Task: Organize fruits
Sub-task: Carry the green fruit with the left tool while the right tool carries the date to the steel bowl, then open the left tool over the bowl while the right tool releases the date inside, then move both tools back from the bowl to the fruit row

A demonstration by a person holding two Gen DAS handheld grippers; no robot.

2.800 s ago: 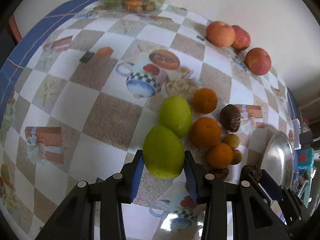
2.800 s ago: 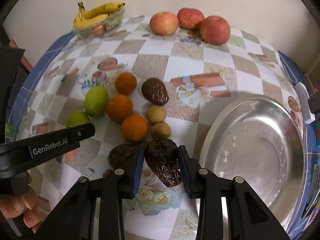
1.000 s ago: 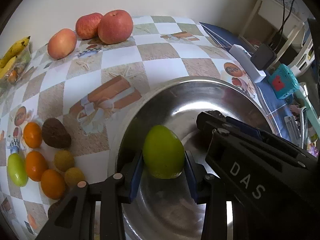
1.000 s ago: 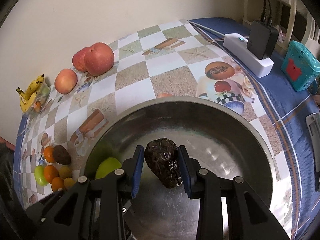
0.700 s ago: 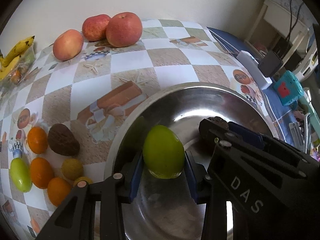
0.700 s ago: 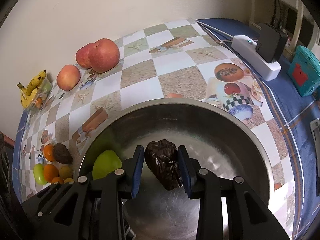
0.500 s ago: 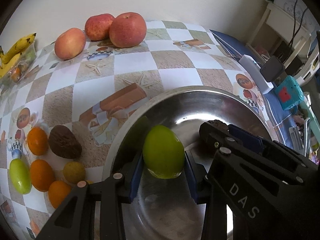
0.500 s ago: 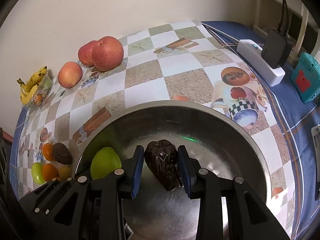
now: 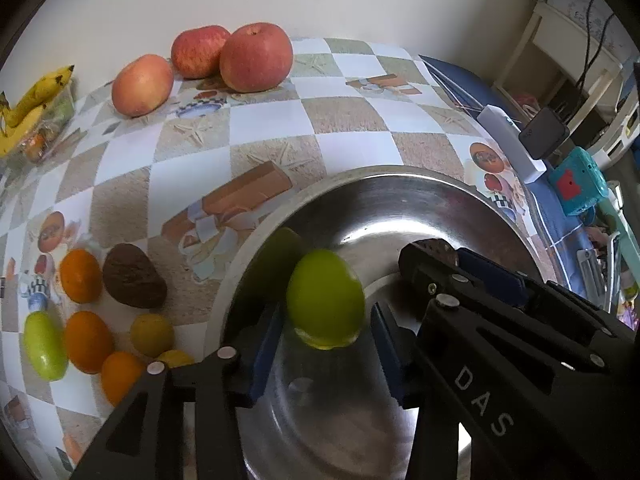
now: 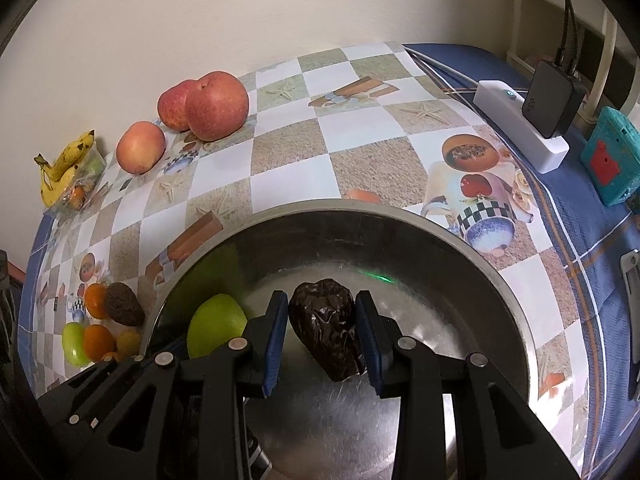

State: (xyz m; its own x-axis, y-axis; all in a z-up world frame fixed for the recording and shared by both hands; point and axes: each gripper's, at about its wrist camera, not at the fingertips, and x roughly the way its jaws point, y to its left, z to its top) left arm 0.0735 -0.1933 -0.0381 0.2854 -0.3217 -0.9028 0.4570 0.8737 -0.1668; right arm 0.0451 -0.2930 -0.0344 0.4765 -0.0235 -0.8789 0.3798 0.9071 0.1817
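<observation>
Both drops go into the steel bowl [image 10: 460, 236] near the table's right edge; best to let go low and apart so the fruits don't knock or roll out. Left gripper [image 9: 325, 346] is spread, gaps on both sides of the green fruit [image 9: 325, 298], which sits between the fingers at the bowl's left wall. Right gripper [image 10: 323, 340] looks parted too, dark wrinkled fruit [image 10: 326, 326] between fingers, mid-bowl, barely touching if at all.
</observation>
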